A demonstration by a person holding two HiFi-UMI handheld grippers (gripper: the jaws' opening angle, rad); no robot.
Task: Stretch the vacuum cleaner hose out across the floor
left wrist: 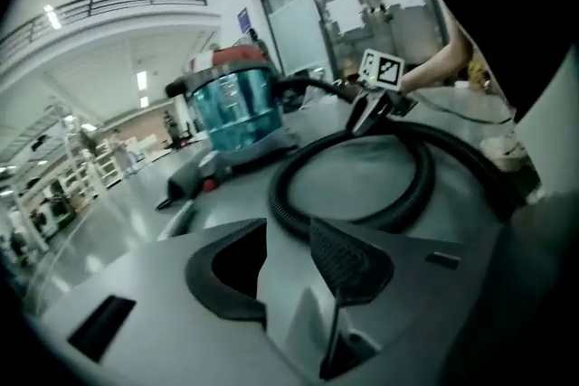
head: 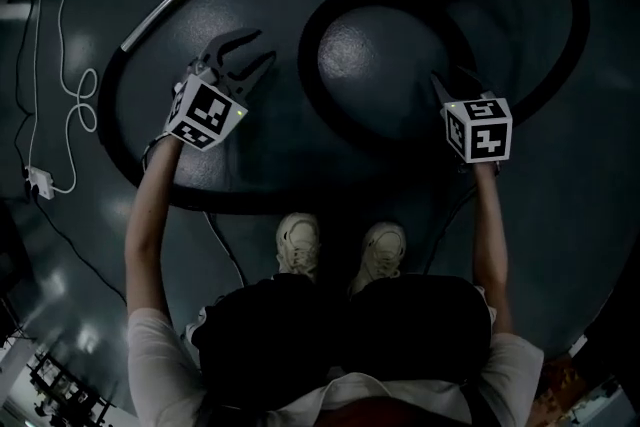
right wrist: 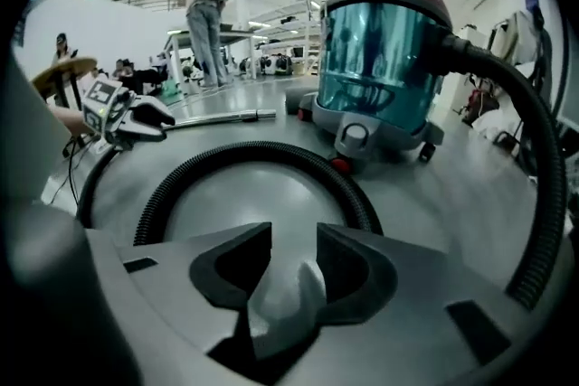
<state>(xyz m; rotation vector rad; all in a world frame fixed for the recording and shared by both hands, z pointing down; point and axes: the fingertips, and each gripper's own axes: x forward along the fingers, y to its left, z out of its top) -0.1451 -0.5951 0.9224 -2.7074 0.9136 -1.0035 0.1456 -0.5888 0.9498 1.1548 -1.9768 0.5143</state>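
1. Your pale lace-up shoes (head: 298, 243) stand side by side on the glossy dark grey floor (head: 380, 55). A run of the black ribbed flexible hose (right wrist: 258, 151) passes just ahead of the toes.
2. Your left gripper (head: 263, 46) hangs just beside the hose's wide outer sweep. Its claw is spread well apart, with only floor between the jaws.
3. Your right gripper (right wrist: 294, 238) sits near the right side of the inner ring. Its claw stands a narrow gap apart and grips nothing.
4. Between the two grippers the hose lies curled in a full ring, so the stretching is not yet begun. Farther off it arcs round to the see-through teal canister vacuum with the red lid (right wrist: 380, 59).
5. At far left the slim silver metal wand (right wrist: 226, 117) lies flat on the floor.
6. Expect the hose to be light, soft and springy. It will likely try to curl back, and the ribs should keep the pads from sliding.
7. Take it on the ribbed body at the ring, one gripper to each side, and draw them apart low over the floor. Pull gently, since the wheeled canister may roll after you.
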